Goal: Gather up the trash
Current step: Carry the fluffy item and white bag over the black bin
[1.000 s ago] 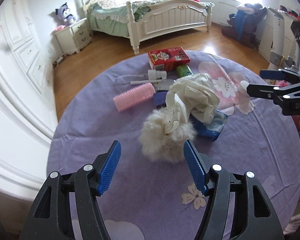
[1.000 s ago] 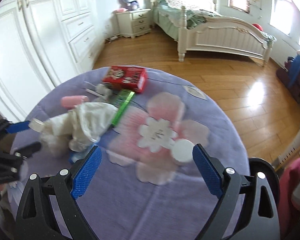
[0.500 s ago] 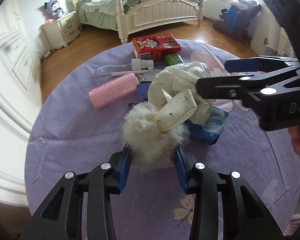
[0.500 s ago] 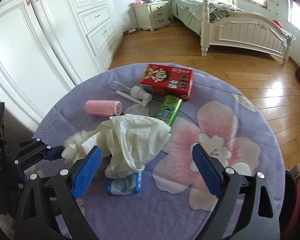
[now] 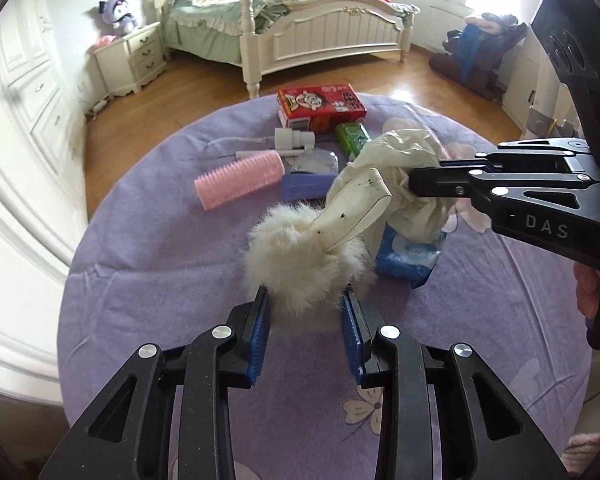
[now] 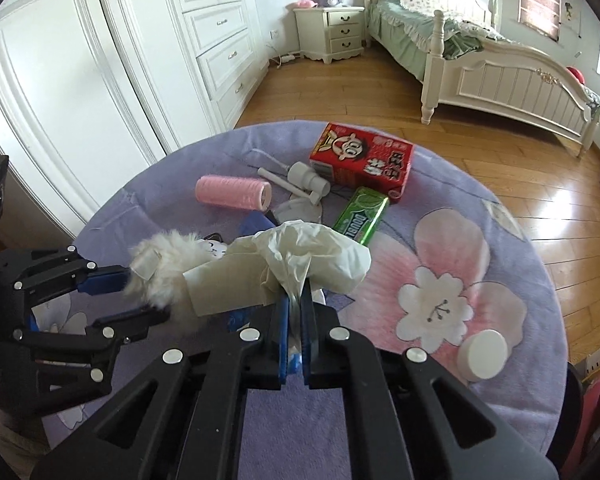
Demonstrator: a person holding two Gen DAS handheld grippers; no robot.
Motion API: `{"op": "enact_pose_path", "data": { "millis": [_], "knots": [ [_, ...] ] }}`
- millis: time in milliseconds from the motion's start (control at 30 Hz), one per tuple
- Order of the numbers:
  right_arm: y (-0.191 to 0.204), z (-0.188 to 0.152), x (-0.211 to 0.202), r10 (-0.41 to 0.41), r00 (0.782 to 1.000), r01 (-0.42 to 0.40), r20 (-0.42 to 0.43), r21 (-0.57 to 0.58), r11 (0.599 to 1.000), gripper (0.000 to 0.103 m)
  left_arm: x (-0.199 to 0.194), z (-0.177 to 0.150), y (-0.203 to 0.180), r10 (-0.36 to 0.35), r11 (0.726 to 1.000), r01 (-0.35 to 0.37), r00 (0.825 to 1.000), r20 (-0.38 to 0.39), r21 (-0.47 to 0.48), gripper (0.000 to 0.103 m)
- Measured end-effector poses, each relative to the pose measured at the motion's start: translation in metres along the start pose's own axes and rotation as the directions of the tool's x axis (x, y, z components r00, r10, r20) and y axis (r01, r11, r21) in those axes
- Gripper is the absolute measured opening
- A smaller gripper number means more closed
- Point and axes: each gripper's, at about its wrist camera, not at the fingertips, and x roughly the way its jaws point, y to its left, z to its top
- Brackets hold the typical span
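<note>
left claw clamped on white fluffy ball, low over purple surface | right claw pinched tight on cream plastic bag, bag above blue tissue pack | pink roller, red box, green gum pack behind the bag

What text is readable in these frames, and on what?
"DAS": side of the right tool's black body, cut off by the frame edge.
"DOUBL": green gum pack, rest hidden behind the crumpled bag.
Red box: large Chinese characters and a cartoon face; characters too distorted to read reliably.
Blue tissue pack: graphics only, no legible text.
</note>
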Motion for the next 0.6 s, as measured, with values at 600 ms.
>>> {"op": "enact_pose_path", "data": {
  "millis": [600],
  "knots": [
    [-0.009,-0.01,-0.053,-0.039,0.996,0.038,0.078,0.014,0.999,0.005,-0.052,0.003,-0.026,0.048,0.997,-0.054,0.994,0.1,0.06,0.032]
  ]
}}
